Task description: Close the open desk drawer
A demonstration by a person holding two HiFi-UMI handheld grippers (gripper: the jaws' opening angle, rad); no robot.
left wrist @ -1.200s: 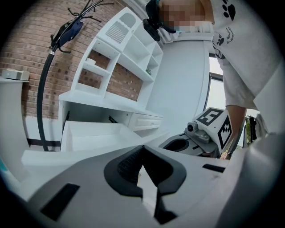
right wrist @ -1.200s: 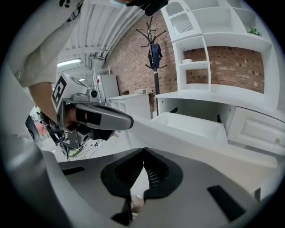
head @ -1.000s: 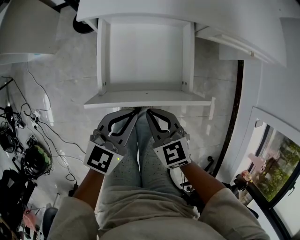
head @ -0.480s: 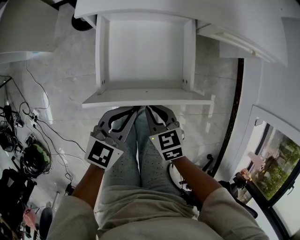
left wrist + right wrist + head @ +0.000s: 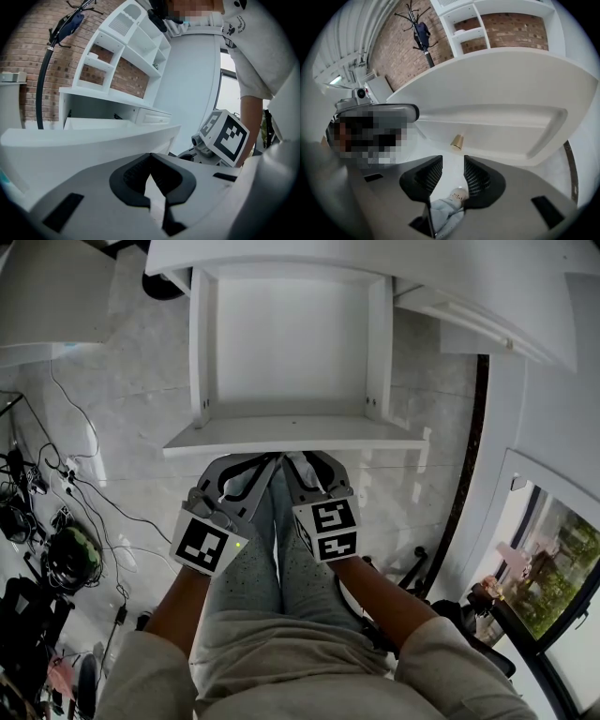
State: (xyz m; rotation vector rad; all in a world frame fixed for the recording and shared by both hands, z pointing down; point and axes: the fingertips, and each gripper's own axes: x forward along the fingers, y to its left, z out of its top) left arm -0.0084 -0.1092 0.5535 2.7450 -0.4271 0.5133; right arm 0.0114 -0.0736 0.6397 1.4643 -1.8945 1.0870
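The white desk drawer [image 5: 291, 435] stands pulled out from under the desk top [image 5: 450, 277], and its inside is bare. Both grippers hang just below its front panel, over the person's legs. The left gripper [image 5: 266, 461] is shut with nothing in it; in its own view the left gripper [image 5: 150, 157] sits below the drawer front [image 5: 89, 145]. The right gripper [image 5: 298, 461] has just been opening. In its own view the right gripper [image 5: 453, 161] is open with nothing between the pads. A small brass knob [image 5: 457, 141] on the drawer front [image 5: 497, 126] lies a short way ahead of it.
Cables and a dark bag [image 5: 67, 561] lie on the floor at the left. A window frame [image 5: 525, 549] is at the right. White shelving [image 5: 126, 47] stands on the desk against a brick wall, near a coat stand [image 5: 423, 33]. The person's legs [image 5: 272, 568] are under both grippers.
The right gripper has rolled, sunk a little and opened its jaws. The left gripper has kept its place. The drawer has not moved.
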